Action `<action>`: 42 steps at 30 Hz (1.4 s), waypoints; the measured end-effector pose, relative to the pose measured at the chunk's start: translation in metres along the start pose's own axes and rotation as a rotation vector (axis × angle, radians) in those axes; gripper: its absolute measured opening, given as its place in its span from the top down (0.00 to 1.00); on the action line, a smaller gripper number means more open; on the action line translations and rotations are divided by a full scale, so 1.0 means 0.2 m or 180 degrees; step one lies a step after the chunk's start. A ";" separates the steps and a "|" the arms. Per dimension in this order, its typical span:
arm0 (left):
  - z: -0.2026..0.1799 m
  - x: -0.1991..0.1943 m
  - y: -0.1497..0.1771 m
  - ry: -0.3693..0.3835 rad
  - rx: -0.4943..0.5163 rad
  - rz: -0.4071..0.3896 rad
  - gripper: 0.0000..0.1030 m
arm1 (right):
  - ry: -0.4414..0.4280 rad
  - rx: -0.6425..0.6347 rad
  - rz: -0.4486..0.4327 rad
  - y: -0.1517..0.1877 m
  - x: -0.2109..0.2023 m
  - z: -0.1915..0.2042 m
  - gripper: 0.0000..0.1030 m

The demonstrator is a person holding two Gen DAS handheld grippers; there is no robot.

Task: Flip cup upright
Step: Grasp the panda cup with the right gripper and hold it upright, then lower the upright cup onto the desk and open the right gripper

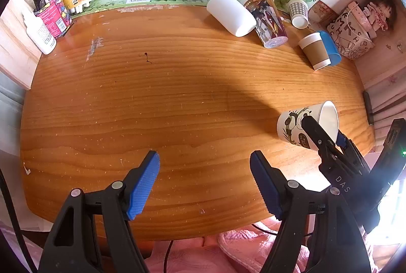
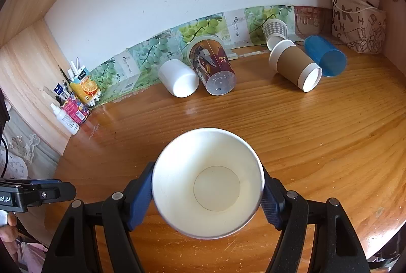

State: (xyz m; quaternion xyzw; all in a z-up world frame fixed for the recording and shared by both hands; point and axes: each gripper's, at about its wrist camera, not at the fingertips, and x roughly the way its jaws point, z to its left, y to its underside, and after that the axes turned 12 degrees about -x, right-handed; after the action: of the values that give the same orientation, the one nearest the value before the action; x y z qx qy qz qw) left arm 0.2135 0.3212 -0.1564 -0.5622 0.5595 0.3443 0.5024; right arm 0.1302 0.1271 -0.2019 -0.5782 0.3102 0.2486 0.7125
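A white paper cup with a panda print (image 1: 302, 125) is held tilted on its side above the wooden table (image 1: 152, 100) at the right. My right gripper (image 1: 327, 134) is shut on it, one finger on each side. In the right wrist view the cup's white open mouth (image 2: 208, 181) faces the camera between the blue pads (image 2: 139, 197) of my right gripper (image 2: 206, 193). My left gripper (image 1: 204, 181) is open and empty above the table's near edge.
Several cups lie on their sides at the back: a white one (image 1: 231, 14), a printed clear one (image 1: 266, 19), a checked one (image 1: 299, 13), a brown one (image 1: 314, 51) and a blue one (image 1: 330, 47). Bottles and a pen pot (image 1: 54, 16) stand back left. A patterned bag (image 1: 350, 37) sits back right.
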 end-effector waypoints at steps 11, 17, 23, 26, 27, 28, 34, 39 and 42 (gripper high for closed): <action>0.02 -0.03 0.02 -0.0036 0.0048 -0.0017 0.25 | -0.0019 0.0037 0.0020 0.03 0.00 0.02 0.22; 0.01 -0.04 0.03 -0.0053 0.0109 -0.0035 0.25 | 0.0035 0.0074 -0.0050 0.03 -0.06 0.03 0.20; -0.04 -0.04 0.05 0.0010 0.0094 0.0028 0.25 | 0.0109 0.0020 -0.0103 0.03 -0.17 -0.02 0.20; -0.08 -0.05 0.06 0.0068 0.0056 0.0008 0.25 | 0.0081 0.0029 -0.0105 0.03 -0.24 -0.06 0.20; -0.10 -0.05 0.06 0.0077 0.0057 -0.0010 0.25 | 0.0077 0.0020 -0.0105 0.03 -0.26 -0.07 0.20; -0.12 -0.06 0.06 0.0082 0.0055 -0.0026 0.25 | 0.0075 0.0003 -0.0120 0.02 -0.29 -0.09 0.20; -0.26 -0.11 0.11 0.0161 0.0002 -0.0119 0.25 | 0.0160 -0.0185 -0.0210 -0.03 -0.51 -0.17 0.20; -0.43 -0.19 0.18 0.0156 0.0117 -0.0309 0.25 | 0.0154 -0.0397 -0.0285 -0.10 -0.69 -0.21 0.19; -0.52 -0.26 0.20 0.0203 0.0165 -0.0414 0.23 | 0.0108 -0.0520 -0.0260 -0.13 -0.79 -0.23 0.19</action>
State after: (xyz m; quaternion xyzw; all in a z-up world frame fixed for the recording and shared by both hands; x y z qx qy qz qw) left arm 0.1490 0.2429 -0.0884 -0.5949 0.5462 0.2782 0.5199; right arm 0.0339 0.0772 -0.0760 -0.6507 0.2772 0.2340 0.6671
